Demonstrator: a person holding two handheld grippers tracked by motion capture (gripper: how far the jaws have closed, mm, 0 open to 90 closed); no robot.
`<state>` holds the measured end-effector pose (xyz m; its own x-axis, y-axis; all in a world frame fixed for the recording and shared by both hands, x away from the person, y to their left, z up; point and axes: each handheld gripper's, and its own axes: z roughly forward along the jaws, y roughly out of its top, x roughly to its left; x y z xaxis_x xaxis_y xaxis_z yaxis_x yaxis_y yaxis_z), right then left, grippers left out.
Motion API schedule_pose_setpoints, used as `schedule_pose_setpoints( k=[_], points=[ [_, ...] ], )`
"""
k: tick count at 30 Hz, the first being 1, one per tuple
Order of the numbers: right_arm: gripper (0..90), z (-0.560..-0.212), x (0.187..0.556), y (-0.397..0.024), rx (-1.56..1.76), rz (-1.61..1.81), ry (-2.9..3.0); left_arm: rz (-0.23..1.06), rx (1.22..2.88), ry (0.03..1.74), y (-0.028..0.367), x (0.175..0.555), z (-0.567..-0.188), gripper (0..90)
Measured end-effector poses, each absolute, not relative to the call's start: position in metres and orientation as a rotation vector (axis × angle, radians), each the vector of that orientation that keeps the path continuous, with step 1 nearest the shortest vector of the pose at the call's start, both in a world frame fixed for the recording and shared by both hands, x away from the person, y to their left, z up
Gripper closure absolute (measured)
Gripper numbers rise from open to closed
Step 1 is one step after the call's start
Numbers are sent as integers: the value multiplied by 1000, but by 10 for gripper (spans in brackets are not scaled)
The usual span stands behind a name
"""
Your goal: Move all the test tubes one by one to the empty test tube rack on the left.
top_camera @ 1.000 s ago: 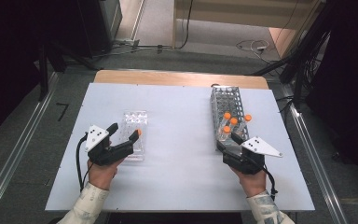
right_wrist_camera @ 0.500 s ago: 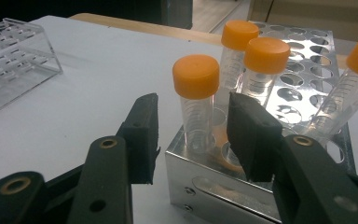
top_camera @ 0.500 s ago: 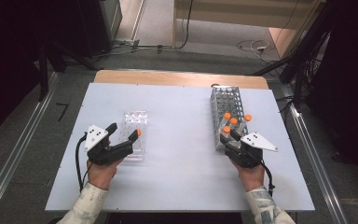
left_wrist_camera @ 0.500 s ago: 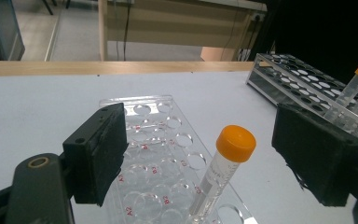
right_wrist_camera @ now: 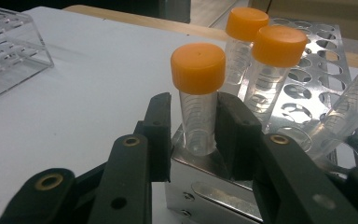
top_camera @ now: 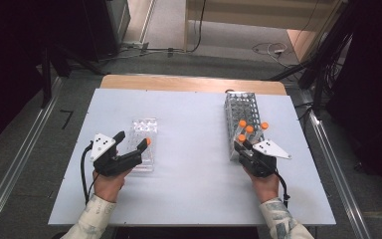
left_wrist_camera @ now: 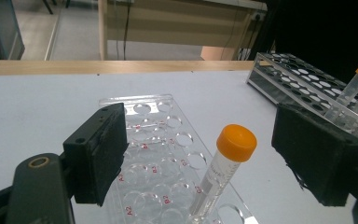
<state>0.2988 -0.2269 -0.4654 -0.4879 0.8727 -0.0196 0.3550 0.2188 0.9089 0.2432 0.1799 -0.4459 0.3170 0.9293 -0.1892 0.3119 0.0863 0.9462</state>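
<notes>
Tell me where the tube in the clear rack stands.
In the high view the tube stands on the table's left, at the near right of the clear rack, between the open left gripper's jaws and untouched by them.

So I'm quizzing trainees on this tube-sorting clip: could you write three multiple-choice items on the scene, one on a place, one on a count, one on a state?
1. Where does the tube between the left gripper's jaws stand?
A. in the clear plastic rack
B. in the metal rack
C. flat on the table

2. How many orange-capped tubes stand in the metal rack?
A. two
B. four
C. six

3. How do the right gripper's jaws stand?
A. wide apart over bare table
B. closed around a tube in the metal rack
C. holding a tube in the air

Key: 1 A, the tube sits in a hole of the clear plastic rack, left gripper open around it. 2 B, four caps show above the metal rack. 3 B, the right gripper has just been closing on the nearest tube.
</notes>
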Motion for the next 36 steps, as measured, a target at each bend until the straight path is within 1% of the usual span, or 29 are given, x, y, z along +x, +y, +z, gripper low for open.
schedule_pose_setpoints(
  k=[3, 7, 14, 36],
  points=[
    [662, -467, 300, -226, 1134, 1224, 1955, 688, 1458, 1209, 179, 243, -446, 179],
    [709, -467, 301, -227, 1137, 1216, 1947, 686, 1458, 1209, 179, 243, -446, 180],
    [714, -463, 300, -229, 1139, 1233, 1920, 686, 1455, 1207, 180, 243, -446, 180],
    [719, -423, 276, -235, 1059, 1365, 1795, 693, 1450, 1199, 180, 242, -443, 179]
  ],
)
